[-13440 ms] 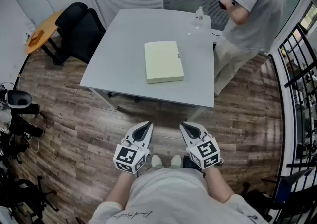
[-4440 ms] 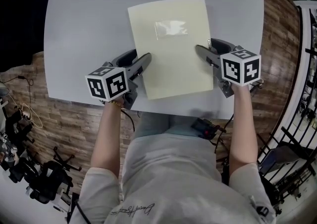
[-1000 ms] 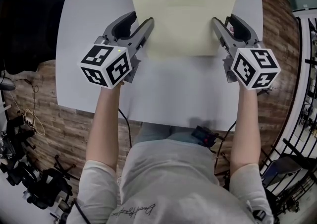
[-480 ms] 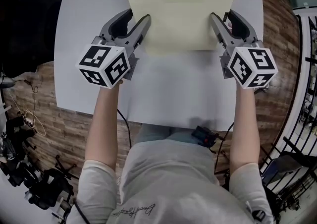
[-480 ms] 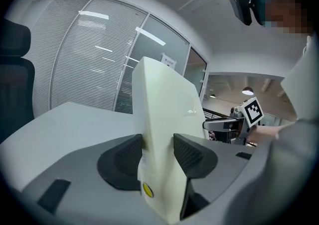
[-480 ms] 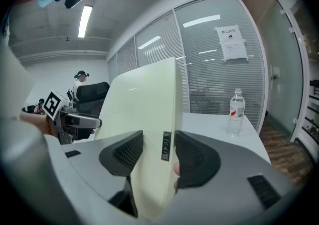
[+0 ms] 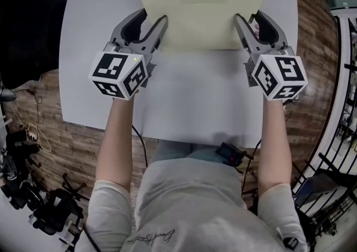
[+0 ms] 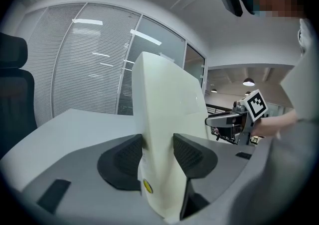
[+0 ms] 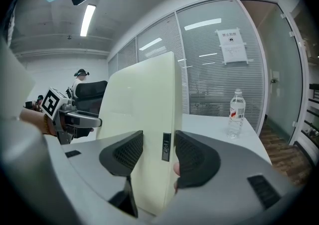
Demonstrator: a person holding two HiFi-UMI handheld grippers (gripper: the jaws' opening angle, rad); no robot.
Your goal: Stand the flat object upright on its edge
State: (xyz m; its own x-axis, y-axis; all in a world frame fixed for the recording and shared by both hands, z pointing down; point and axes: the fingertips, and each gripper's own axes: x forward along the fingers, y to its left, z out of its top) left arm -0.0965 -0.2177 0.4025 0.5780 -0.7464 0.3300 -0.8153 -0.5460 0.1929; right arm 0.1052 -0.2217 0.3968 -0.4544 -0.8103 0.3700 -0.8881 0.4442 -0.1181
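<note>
On the tabletop (image 7: 195, 97): the flat object (image 7: 201, 5), pale yellow, rises on its lower long edge between our two tools. From above its near face shows, so we judge it leans a little away from us.
Left tool (image 7: 152, 18): clamped on the flat object's left side edge, both ribbed pads pressed against its faces.
Right tool (image 7: 249, 17): clamped on the right side edge in the same way, with a small dark tag on that edge between the pads.
Step in hand: we judge the raising all but done; what is left is squaring the flat object to vertical and settling it on its edge. Whether that edge bears fully on the tabletop we cannot tell.
Next move: bring the top toward us until it balances, then ease both grips apart slowly and together. A thin edge may tip if one side lets go first.
Containers: one capped water bottle (image 9: 236, 112) stands at the far side of the tabletop, well apart from the flat object. How full it is we cannot tell.
</note>
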